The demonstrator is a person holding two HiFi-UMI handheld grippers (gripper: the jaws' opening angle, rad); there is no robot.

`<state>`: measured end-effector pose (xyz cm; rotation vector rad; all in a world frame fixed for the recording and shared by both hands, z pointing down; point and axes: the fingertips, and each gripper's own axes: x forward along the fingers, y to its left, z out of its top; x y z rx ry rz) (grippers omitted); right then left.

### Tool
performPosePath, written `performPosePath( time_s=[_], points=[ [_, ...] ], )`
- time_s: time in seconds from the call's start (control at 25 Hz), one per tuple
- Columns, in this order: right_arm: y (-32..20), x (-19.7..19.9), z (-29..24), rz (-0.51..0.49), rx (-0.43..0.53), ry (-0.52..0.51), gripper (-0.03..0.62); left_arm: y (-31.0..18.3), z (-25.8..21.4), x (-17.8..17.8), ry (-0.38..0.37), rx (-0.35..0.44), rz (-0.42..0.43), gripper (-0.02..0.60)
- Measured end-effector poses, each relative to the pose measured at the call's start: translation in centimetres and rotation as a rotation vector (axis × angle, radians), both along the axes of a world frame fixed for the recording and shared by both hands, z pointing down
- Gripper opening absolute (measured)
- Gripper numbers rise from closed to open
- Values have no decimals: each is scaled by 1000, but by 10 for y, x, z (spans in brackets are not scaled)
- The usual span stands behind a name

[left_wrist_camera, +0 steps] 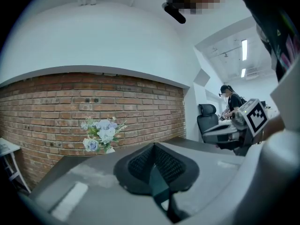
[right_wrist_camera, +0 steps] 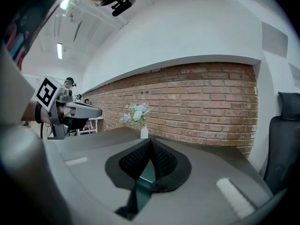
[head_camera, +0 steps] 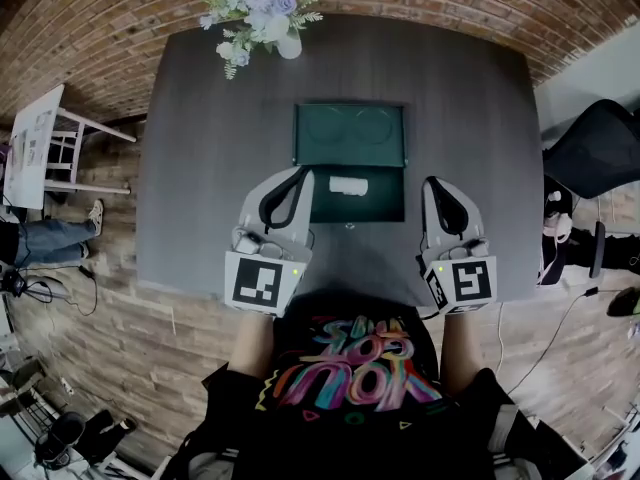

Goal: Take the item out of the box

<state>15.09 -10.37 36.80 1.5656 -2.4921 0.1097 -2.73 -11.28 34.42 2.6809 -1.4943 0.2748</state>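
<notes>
Standing beside it, I see a broad desk (head_camera: 200, 168) with rounded corners, its top a dark grey with a faint wood grain and a matt finish. Red-brown brick wall (head_camera: 100, 28) runs behind the far edge, under plain white plaster, and the floor (head_camera: 110, 298) is pale wooden planks. A white side table (head_camera: 40, 143) stands off to the left, and a black mesh office chair (head_camera: 600, 148) sits at the right.

At the desk's far edge a small white vase (head_camera: 289, 46) holds pale blue and white flowers (head_camera: 255, 8). In the middle lies a dark green box (head_camera: 380, 203), rectangular, with its lid folded back flat away from the person. The white item (head_camera: 349, 185), small and oblong like a roll, rests inside the box's near half.

The person, in a black T-shirt (head_camera: 350, 368) with bright lettering, holds both tools low over the near side. The left claw (head_camera: 303, 173) is fully closed with nothing in it, its black ribbed pads (left_wrist_camera: 140, 163) meeting at the tips; from above, its tip shows right at the box's left edge, though contact cannot be judged. The right claw (head_camera: 432, 182) is likewise closed and empty, its pads (right_wrist_camera: 161, 161) pressed together, just to the right of the box.
</notes>
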Motion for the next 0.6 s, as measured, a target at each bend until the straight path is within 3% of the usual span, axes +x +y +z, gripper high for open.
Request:
performPosePath(
  time_s=[0.6],
  points=[
    [6,-5,2,29,-25,0,2,-7,14,7,9,-51,55,0]
  ],
)
